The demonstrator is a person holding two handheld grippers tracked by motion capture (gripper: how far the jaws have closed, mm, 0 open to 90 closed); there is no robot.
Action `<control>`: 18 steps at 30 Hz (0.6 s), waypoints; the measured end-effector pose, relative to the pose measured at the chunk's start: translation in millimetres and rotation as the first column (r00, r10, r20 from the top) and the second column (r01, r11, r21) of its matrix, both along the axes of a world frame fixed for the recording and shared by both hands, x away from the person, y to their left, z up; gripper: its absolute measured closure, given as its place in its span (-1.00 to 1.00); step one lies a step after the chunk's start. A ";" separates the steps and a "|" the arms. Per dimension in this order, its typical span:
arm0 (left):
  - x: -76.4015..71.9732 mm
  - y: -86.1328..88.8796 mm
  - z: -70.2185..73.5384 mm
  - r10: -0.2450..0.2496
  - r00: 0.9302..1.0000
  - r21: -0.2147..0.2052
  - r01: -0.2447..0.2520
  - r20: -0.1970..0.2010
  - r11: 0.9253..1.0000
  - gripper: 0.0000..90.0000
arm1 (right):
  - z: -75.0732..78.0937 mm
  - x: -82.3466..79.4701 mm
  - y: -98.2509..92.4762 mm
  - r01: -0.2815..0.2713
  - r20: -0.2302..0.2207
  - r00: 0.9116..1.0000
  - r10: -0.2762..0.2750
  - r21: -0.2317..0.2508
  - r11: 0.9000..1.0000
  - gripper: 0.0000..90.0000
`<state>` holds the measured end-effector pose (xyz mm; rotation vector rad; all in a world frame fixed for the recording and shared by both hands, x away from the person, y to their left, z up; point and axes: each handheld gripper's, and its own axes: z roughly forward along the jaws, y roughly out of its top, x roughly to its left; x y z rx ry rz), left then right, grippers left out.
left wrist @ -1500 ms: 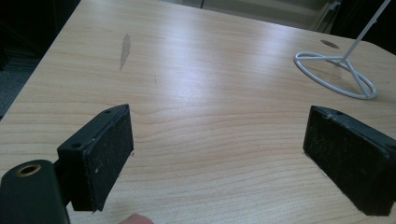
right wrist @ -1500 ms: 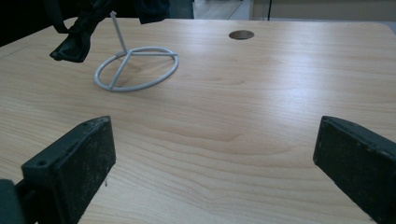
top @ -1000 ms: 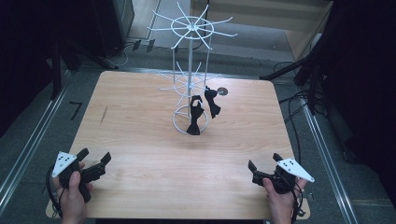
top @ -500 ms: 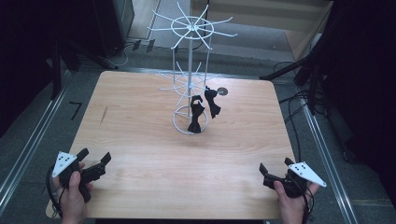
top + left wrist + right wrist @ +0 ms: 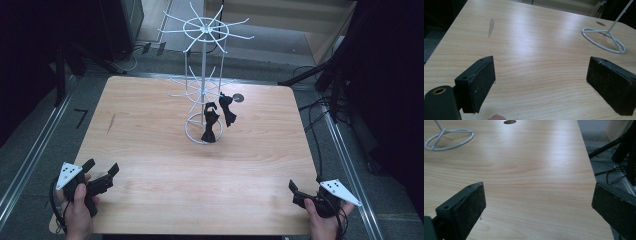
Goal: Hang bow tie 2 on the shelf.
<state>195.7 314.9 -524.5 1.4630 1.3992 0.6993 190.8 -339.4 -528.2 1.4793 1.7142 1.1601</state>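
While both grippers sit low at the near edge of the table (image 5: 150, 150), I see my left gripper (image 5: 101, 174) by the near left corner, jaws spread wide and empty, aimed toward the middle. My right gripper (image 5: 295, 192) sits by the near right corner, jaws likewise wide apart, holding nothing. Farther off, near the table's centre, the white wire rack (image 5: 204, 75) stands upright, its long axis vertical, with two black bow ties (image 5: 210, 125) hanging from its lower hooks.

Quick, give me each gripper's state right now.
Left gripper: open, holding nothing, above the table.
Right gripper: open, holding nothing.
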 end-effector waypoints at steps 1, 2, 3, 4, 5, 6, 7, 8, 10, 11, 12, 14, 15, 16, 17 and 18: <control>0.0 -0.1 0.0 0.000 1.000 0.000 0.000 0.000 1.000 -0.79 | -0.6 -0.9 -2.0 0.002 -0.002 1.000 -0.002 -0.001 1.000 -1.00; 0.0 0.0 0.0 0.000 1.000 0.001 0.000 0.000 1.000 -0.79 | -1.1 -1.8 -3.6 0.005 -0.005 1.000 -0.005 -0.001 1.000 -1.00; 0.0 0.0 0.0 0.000 1.000 0.001 0.000 0.000 1.000 -0.79 | -1.6 -2.5 -5.1 0.011 -0.006 1.000 -0.011 -0.002 1.000 -1.00; 0.0 0.0 0.0 -0.001 1.000 0.001 0.001 0.001 1.000 -0.79 | -2.2 -3.2 -6.7 0.010 -0.006 1.000 -0.010 -0.006 1.000 -1.00; 0.0 0.0 0.0 -0.001 1.000 0.001 0.001 0.001 1.000 -0.79 | -2.2 -3.2 -6.7 0.010 -0.006 1.000 -0.010 -0.006 1.000 -1.00; -0.1 -0.1 0.0 -0.001 1.000 0.000 0.001 0.001 1.000 -0.79 | -2.6 -4.2 -8.0 0.016 -0.011 1.000 -0.016 -0.004 1.000 -1.00; -0.1 0.0 0.0 0.000 1.000 0.000 0.000 0.000 1.000 -0.79 | -3.8 -5.8 -11.0 0.020 -0.015 1.000 -0.020 -0.004 1.000 -1.00; -0.1 0.0 0.0 -0.001 1.000 0.000 0.001 0.000 1.000 -0.79 | -4.6 -6.7 -12.4 0.027 -0.017 0.999 -0.027 -0.004 1.000 -1.00; -0.1 0.0 0.0 -0.001 1.000 0.000 0.001 0.000 1.000 -0.79 | -6.1 -8.1 -15.7 0.029 -0.020 0.999 -0.029 0.000 1.000 -1.00; -0.1 0.0 0.0 -0.001 1.000 -0.001 0.001 0.000 1.000 -0.79 | -6.6 -9.0 -16.8 0.034 -0.026 0.999 -0.034 0.002 0.999 -1.00; -0.1 0.1 0.0 -0.001 1.000 -0.001 0.001 0.000 1.000 -0.79 | -7.2 -9.5 -18.4 0.035 -0.024 0.999 -0.035 -0.001 0.999 -1.00; -0.1 0.1 0.0 -0.001 1.000 0.000 0.001 0.000 1.000 -0.79 | -8.1 -10.7 -20.8 0.041 -0.027 0.999 -0.041 0.007 0.999 -1.00; -0.1 0.1 0.0 -0.001 1.000 0.001 0.001 -0.001 1.000 -0.79 | -8.8 -11.0 -22.4 0.040 -0.026 0.999 -0.040 0.005 0.999 -1.00; -0.1 0.0 0.0 -0.001 1.000 0.000 0.001 0.000 1.000 -0.79 | -9.5 -11.3 -23.4 0.046 -0.028 0.999 -0.046 0.005 0.999 -1.00; -0.1 0.1 0.0 -0.001 1.000 0.000 0.001 0.000 1.000 -0.79 | -10.1 -11.4 -24.5 0.044 -0.028 0.999 -0.044 0.005 0.999 -1.00; -0.1 0.0 0.0 0.000 1.000 -0.001 0.000 0.000 1.000 -0.79 | -11.3 -11.3 -25.9 0.048 -0.029 0.998 -0.048 0.012 0.999 -1.00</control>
